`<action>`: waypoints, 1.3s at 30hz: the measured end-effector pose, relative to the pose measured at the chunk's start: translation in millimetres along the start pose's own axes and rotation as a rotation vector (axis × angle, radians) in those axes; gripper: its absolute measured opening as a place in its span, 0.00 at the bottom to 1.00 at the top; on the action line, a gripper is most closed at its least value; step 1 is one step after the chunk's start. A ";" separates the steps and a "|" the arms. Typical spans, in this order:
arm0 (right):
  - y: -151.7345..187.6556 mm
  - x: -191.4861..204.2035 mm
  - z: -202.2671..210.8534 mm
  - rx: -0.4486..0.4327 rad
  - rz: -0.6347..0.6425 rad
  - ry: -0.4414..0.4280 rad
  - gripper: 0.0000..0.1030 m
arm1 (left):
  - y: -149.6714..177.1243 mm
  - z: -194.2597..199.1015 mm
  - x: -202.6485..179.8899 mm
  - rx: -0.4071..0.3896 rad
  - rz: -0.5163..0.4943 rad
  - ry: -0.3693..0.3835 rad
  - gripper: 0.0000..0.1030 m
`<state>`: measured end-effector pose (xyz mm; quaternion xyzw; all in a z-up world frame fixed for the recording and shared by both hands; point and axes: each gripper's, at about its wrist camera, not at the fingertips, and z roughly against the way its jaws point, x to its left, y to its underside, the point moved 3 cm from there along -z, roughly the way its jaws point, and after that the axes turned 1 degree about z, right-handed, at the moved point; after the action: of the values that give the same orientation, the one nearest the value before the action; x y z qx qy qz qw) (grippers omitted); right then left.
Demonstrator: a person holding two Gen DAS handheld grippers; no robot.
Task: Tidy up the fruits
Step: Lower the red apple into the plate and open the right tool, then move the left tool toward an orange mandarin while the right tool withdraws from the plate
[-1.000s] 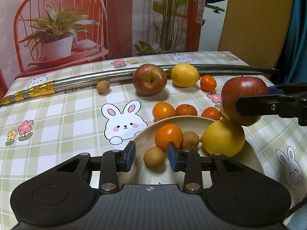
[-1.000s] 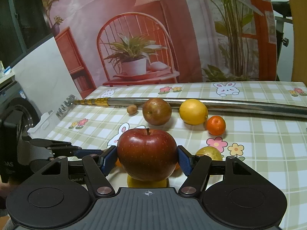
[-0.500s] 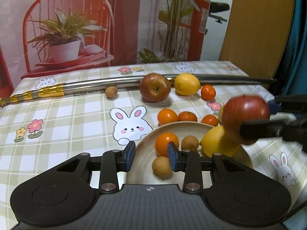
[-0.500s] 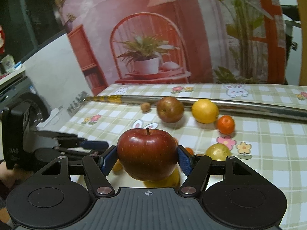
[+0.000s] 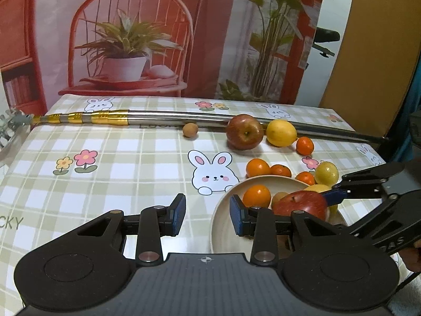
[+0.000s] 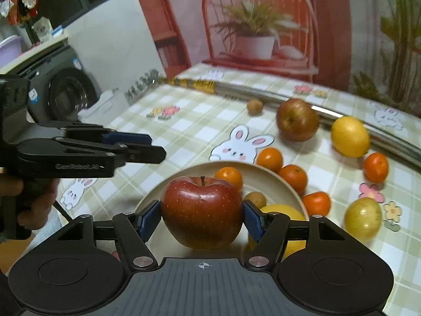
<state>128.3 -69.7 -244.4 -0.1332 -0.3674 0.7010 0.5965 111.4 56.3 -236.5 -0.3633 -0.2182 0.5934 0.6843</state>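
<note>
The right gripper (image 6: 202,220) grasps a red apple (image 6: 202,212), its blue pads pressed against both sides of the fruit, which hangs over the round plate (image 6: 286,184). Just past those jaws, an orange (image 6: 229,177), a small brown fruit (image 6: 256,199) and a big yellow fruit (image 6: 280,210) lie on the plate. The left gripper (image 5: 207,214) has its jaws parted with nothing between them, above the tablecloth (image 5: 126,168) beside the plate's rim, while another apple (image 5: 245,131) and a lemon (image 5: 281,133) sit well beyond.

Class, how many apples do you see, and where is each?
2. One red apple is held in the right gripper over the bowl; another apple lies by the metal pole.
</note>
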 end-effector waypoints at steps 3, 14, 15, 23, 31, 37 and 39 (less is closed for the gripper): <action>-0.3 2.0 -10.4 0.033 0.017 0.020 0.61 | 1.7 -0.5 2.6 -0.001 0.008 0.001 0.37; -5.5 8.4 -29.6 0.039 0.092 0.083 0.61 | 5.0 0.2 2.9 -0.009 0.014 0.004 0.37; -6.1 9.2 -30.2 0.034 0.097 0.083 0.61 | 5.1 0.3 2.7 -0.008 0.016 0.003 0.37; -7.2 7.0 -33.2 0.021 0.107 0.111 0.61 | 6.2 1.3 2.4 -0.002 0.020 0.004 0.37; -7.4 5.7 -22.2 -0.015 0.104 0.147 0.61 | 5.2 0.7 5.8 0.012 0.042 -0.012 0.37; -6.7 9.2 -6.2 -0.066 0.085 0.158 0.70 | 3.2 2.1 7.3 0.015 0.054 -0.020 0.37; -7.5 6.5 2.8 -0.094 0.063 0.163 0.70 | 2.1 3.0 7.9 0.014 0.057 -0.023 0.37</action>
<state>130.4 -64.4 -235.8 -0.2291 -0.3456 0.6883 0.5952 109.5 64.8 -237.2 -0.3579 -0.2114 0.6184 0.6669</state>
